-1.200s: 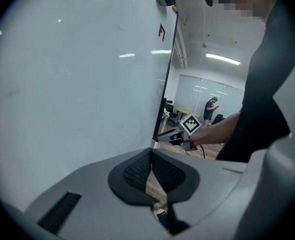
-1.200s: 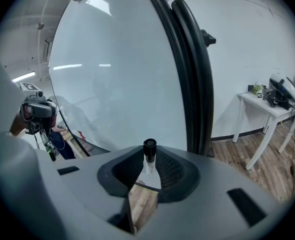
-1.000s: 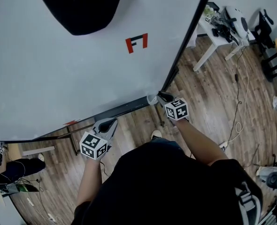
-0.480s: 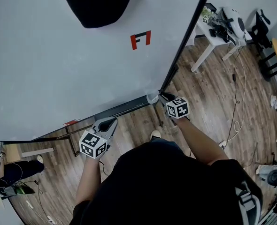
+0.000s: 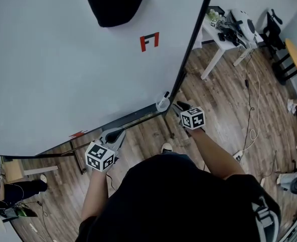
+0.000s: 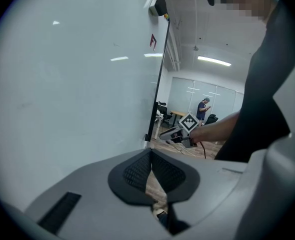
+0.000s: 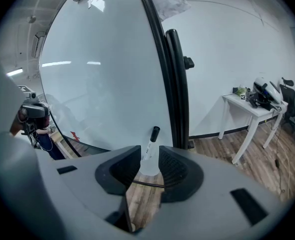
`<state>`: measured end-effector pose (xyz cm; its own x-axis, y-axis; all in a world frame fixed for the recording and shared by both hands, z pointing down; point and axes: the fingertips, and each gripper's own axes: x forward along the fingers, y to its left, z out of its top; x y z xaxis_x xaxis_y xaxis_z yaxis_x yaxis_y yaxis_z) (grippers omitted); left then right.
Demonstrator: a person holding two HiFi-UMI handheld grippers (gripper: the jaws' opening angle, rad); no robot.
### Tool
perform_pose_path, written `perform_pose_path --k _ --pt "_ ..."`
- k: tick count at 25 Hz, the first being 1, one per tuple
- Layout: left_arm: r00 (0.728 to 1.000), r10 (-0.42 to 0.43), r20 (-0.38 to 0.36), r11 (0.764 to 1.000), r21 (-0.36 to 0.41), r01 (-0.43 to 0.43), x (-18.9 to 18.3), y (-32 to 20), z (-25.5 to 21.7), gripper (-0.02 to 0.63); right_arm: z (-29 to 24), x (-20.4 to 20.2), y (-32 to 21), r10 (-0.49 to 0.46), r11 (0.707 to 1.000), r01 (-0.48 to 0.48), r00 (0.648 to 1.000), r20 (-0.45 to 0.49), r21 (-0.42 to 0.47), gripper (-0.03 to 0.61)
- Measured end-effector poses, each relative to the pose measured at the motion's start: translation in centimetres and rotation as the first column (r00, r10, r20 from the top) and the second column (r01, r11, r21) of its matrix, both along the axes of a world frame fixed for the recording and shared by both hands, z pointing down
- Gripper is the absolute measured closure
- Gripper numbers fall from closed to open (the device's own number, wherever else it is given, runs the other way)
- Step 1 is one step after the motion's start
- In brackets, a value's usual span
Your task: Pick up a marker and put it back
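Step in hand: the marker [image 7: 150, 141] stands upright, black cap up, in a clear cup [image 7: 147, 166] at the right end of the ledge [image 5: 133, 117], under the lower right corner of the whiteboard [image 5: 78, 74]. My right gripper [image 5: 178, 106] points at it. Its jaws are opening, and the cup shows in the gap between the pads, but nothing presses on cup or marker. From the head view the tips sit just beside the cup, not around it.

Judgement: this is either the reach before the pick or the let-go after the return. The layout fits both, and I cannot say which.

Next move: if picking, I must advance until the pads flank the marker body above the cup rim, then close squarely and lift straight up so the cup does not tip. If done, I must back straight off.

My left gripper [image 5: 117, 133] hangs near the ledge's middle with its jaws pressed together and nothing in them.

Hard to make out:
- The marker's foot is hidden inside the cup.
- I cannot tell whether the cup is fixed to the ledge.
- The dark shape at the board's top edge is cut off.
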<state>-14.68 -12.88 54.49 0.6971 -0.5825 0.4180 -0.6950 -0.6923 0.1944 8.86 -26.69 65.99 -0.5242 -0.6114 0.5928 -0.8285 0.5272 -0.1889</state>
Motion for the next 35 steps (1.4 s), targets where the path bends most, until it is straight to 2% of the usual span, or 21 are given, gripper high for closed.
perform_pose_path --k 15,35 --pt "0.998 0.059 -0.006 0.998 0.039 -0.059 -0.1 1.6 -1.1 0.601 -3.5 1.0 4.1 0.044 0.998 -0.044 0.999 0.007 0.043 0.472" --pt "0.991 0.130 -0.010 0.990 0.047 -0.130 1.3 3.8 -1.5 0.601 -6.7 1.9 8.4 0.080 0.991 -0.082 0.997 0.022 0.108 0.483"
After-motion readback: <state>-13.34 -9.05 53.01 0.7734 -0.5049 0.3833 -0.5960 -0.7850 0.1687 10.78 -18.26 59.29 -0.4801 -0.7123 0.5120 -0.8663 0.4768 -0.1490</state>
